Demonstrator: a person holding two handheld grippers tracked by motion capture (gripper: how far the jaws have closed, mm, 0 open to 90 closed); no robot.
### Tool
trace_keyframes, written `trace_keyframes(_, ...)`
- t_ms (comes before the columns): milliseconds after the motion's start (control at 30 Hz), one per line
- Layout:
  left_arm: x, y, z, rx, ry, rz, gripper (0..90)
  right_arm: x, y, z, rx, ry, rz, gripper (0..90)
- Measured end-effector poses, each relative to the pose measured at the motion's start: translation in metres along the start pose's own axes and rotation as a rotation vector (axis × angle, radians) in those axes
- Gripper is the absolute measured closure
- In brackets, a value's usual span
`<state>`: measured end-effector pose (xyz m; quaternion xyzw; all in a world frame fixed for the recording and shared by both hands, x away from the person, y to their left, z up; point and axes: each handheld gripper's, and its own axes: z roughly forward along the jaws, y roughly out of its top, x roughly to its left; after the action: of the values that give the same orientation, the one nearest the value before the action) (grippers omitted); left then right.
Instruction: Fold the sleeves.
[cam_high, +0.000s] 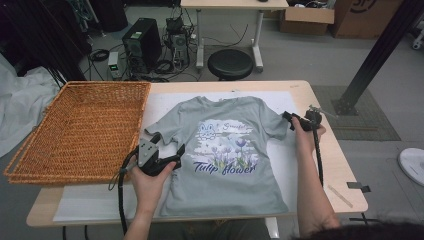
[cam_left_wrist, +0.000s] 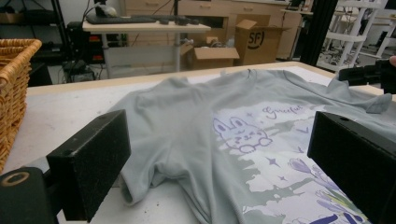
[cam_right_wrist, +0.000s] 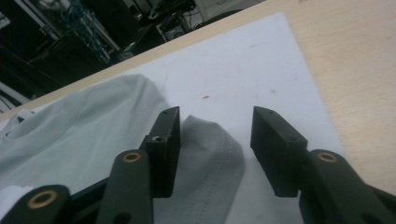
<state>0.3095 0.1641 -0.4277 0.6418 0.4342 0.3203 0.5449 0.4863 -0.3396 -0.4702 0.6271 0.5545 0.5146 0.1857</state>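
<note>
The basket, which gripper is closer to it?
Left. The left gripper is over the shirt's sleeve beside the basket; the right gripper is at the far sleeve.

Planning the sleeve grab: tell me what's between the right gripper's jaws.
In the right gripper view, the T-shirt's sleeve end lies between the open right gripper, unpinched.

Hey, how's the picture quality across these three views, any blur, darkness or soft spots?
High view: evenly lit and fairly sharp, T-shirt print readable. Left gripper view: bright, near jaws slightly soft, shirt print clear. Right gripper view: dimmer, background dark, sleeve between the open jaws a little soft.
</note>
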Motion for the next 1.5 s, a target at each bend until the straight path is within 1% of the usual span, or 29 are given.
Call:
trace_keyframes(33, 0.000, 0.000, 0.000, 0.000, 0.001, -0.002, 6.5, 0.001, 0.000, 0.001, 0.007, 0.003, -0.010, 60.6)
trace_keyframes(67, 0.001, 0.000, -0.001, -0.001, 0.002, -0.004, 6.5, 0.002, -0.001, 0.002, 0.021, -0.004, -0.027, 65.0)
trace_keyframes(100, 0.002, 0.000, -0.001, -0.001, 0.005, -0.005, 6.6, 0.002, -0.001, 0.002, 0.042, -0.019, -0.048, 69.0)
trace_keyframes(133, 0.002, 0.001, -0.001, -0.002, 0.005, -0.005, 6.6, 0.002, -0.002, 0.002, 0.049, -0.031, -0.063, 73.0)
trace_keyframes(167, 0.002, 0.001, -0.002, -0.004, 0.006, -0.006, 6.6, 0.002, -0.001, 0.002, 0.055, -0.039, -0.069, 78.9)
trace_keyframes(200, 0.003, 0.000, -0.002, -0.003, 0.007, -0.005, 6.6, 0.002, -0.001, 0.000, 0.064, -0.044, -0.074, 82.3)
trace_keyframes(233, 0.003, 0.000, -0.002, -0.003, 0.008, -0.005, 6.6, 0.003, 0.000, -0.002, 0.059, -0.050, -0.079, 84.7)
trace_keyframes(300, 0.003, -0.001, -0.003, -0.001, 0.007, -0.006, 6.6, 0.008, 0.002, -0.006, 0.038, -0.048, -0.093, 86.5)
trace_keyframes(367, 0.003, -0.002, -0.002, 0.000, 0.005, -0.007, 6.7, 0.019, 0.006, -0.011, 0.004, -0.029, -0.125, 86.7)
trace_keyframes(467, 0.003, -0.003, -0.003, 0.001, 0.007, -0.008, 6.7, 0.042, 0.010, -0.017, -0.040, 0.008, -0.181, 86.8)
trace_keyframes(533, 0.004, -0.004, -0.004, 0.002, 0.007, -0.010, 6.8, 0.060, 0.007, -0.020, -0.046, 0.034, -0.222, 86.7)
trace_keyframes(633, 0.004, -0.005, -0.005, 0.000, 0.008, -0.014, 6.8, 0.087, -0.001, -0.023, -0.053, 0.074, -0.279, 86.6)
trace_keyframes(733, 0.004, -0.005, -0.006, -0.002, 0.006, -0.015, 6.9, 0.117, -0.011, -0.024, -0.044, 0.100, -0.332, 86.6)
trace_keyframes(767, 0.003, -0.005, -0.007, -0.003, 0.005, -0.013, 6.9, 0.125, -0.013, -0.024, -0.041, 0.107, -0.344, 86.5)
trace_keyframes(833, 0.003, -0.005, -0.008, -0.007, 0.003, -0.018, 7.0, 0.148, -0.019, -0.022, -0.035, 0.127, -0.373, 86.2)
trace_keyframes(967, 0.002, -0.004, -0.010, -0.017, 0.002, -0.024, 7.0, 0.186, -0.028, -0.010, 0.001, 0.153, -0.431, 84.7)
trace_keyframes(1033, 0.003, -0.004, -0.011, -0.019, 0.004, -0.027, 7.0, 0.201, -0.033, -0.002, 0.029, 0.169, -0.445, 81.7)
trace_keyframes(1067, 0.003, -0.004, -0.011, -0.018, 0.005, -0.029, 7.0, 0.207, -0.036, 0.002, 0.047, 0.184, -0.448, 77.7)
trace_keyframes(1100, 0.004, -0.005, -0.012, -0.020, 0.008, -0.031, 7.0, 0.213, -0.038, 0.005, 0.070, 0.197, -0.457, 70.7)
trace_keyframes(1133, 0.004, -0.005, -0.012, -0.021, 0.011, -0.033, 7.0, 0.216, -0.040, 0.006, 0.091, 0.197, -0.458, 64.5)
trace_keyframes(1167, 0.005, -0.004, -0.013, -0.023, 0.011, -0.035, 7.0, 0.217, -0.040, 0.005, 0.090, 0.200, -0.450, 60.9)
trace_keyframes(1200, 0.006, -0.004, -0.013, -0.025, 0.013, -0.037, 7.0, 0.216, -0.039, 0.001, 0.075, 0.210, -0.434, 59.8)
trace_keyframes(1267, 0.007, -0.004, -0.014, -0.028, 0.017, -0.037, 7.0, 0.206, -0.034, -0.010, 0.033, 0.221, -0.405, 59.4)
trace_keyframes(1333, 0.007, -0.004, -0.014, -0.032, 0.022, -0.039, 7.0, 0.192, -0.027, -0.024, -0.009, 0.222, -0.387, 58.9)
trace_keyframes(1367, 0.007, -0.005, -0.013, -0.031, 0.028, -0.040, 7.0, 0.183, -0.024, -0.032, -0.031, 0.215, -0.378, 58.8)
trace_keyframes(1433, 0.007, -0.006, -0.011, -0.029, 0.036, -0.046, 7.1, 0.164, -0.018, -0.047, -0.061, 0.198, -0.353, 58.2)
trace_keyframes(1500, 0.006, -0.007, -0.009, -0.016, 0.061, -0.055, 7.5, 0.144, -0.016, -0.060, -0.082, 0.167, -0.344, 57.7)
